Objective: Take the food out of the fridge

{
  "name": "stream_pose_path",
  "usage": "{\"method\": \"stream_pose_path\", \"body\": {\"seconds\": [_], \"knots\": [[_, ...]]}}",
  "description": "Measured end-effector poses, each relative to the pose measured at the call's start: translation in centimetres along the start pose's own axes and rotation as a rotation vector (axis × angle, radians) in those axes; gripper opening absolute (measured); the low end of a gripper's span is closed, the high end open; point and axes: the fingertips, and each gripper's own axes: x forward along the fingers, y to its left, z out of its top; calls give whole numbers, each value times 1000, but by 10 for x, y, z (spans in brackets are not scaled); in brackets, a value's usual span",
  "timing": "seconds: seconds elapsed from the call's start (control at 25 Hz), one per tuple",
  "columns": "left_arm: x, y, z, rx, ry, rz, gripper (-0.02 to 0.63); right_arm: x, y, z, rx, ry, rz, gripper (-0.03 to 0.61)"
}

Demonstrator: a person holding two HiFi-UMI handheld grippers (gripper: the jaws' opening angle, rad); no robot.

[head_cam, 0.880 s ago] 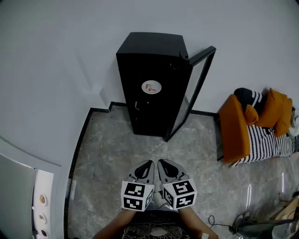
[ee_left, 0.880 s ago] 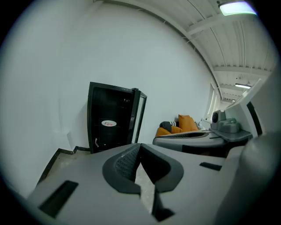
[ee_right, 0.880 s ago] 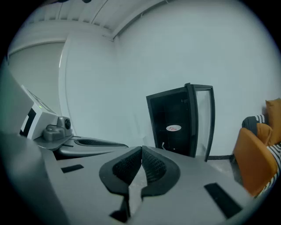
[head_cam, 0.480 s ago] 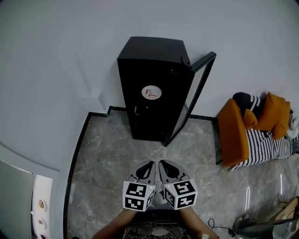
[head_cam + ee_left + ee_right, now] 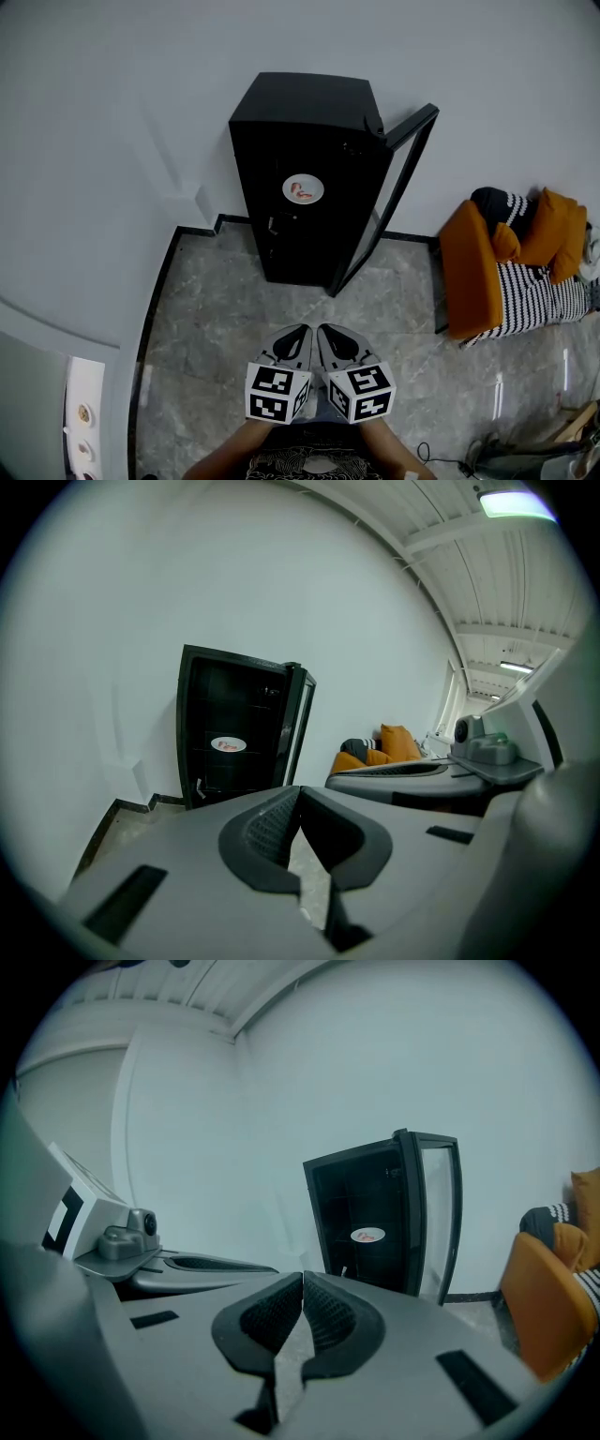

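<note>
Head view, fridge: a black fridge [image 5: 300, 141] stands at the far edge of the grey stone floor [image 5: 216, 300], backed against the white wall [image 5: 112, 112]. Its door [image 5: 394, 197] hangs open to the right.
Head view, food: a round white plate of food [image 5: 303, 189] sits on a shelf about halfway up the open front, with something reddish on it.
Head view, your tongs: your left tongs [image 5: 302, 326] and right tongs [image 5: 321, 326] are held side by side low in the frame, well apart from the fridge. Their marker cubes [image 5: 275, 394] face the camera.
Head view, right side: orange cushions [image 5: 469, 272] and striped fabric [image 5: 530, 286] lie on the floor by the wall.
Left gripper view, tongs: your left tongs [image 5: 298, 789] are clenched, tip against tip, with nothing between them.
Left gripper view, beyond: the fridge [image 5: 234, 724] stands ahead with the plate of food [image 5: 229, 745] inside. The orange cushions [image 5: 398, 742] are to its right.
Right gripper view, tongs: your right tongs [image 5: 302, 1277] are clenched too, pads meeting, and carry nothing.
Right gripper view, beyond: the fridge [image 5: 366, 1213] is ahead, the plate of food [image 5: 367, 1236] on its shelf, and the open door [image 5: 439, 1222] at its right.
</note>
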Motion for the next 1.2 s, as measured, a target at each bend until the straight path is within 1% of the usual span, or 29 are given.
{"method": "stream_pose_path", "body": {"seconds": [0.2, 0.48, 0.68, 0.96, 1.2], "knots": [[29, 3, 10, -13, 8, 14, 14, 17, -23, 8, 1, 3, 21, 23], [81, 9, 36, -34, 21, 33, 14, 46, -69, 32, 13, 11, 43, 23], [115, 8, 53, -30, 32, 54, 14, 62, -101, 48, 31, 6, 64, 23], [146, 3, 73, -29, 38, 93, 14, 71, -133, 68, 35, -11, 101, 21], [165, -9, 82, -16, 46, 102, 14, 70, -156, 80, 45, -28, 114, 21]]}}
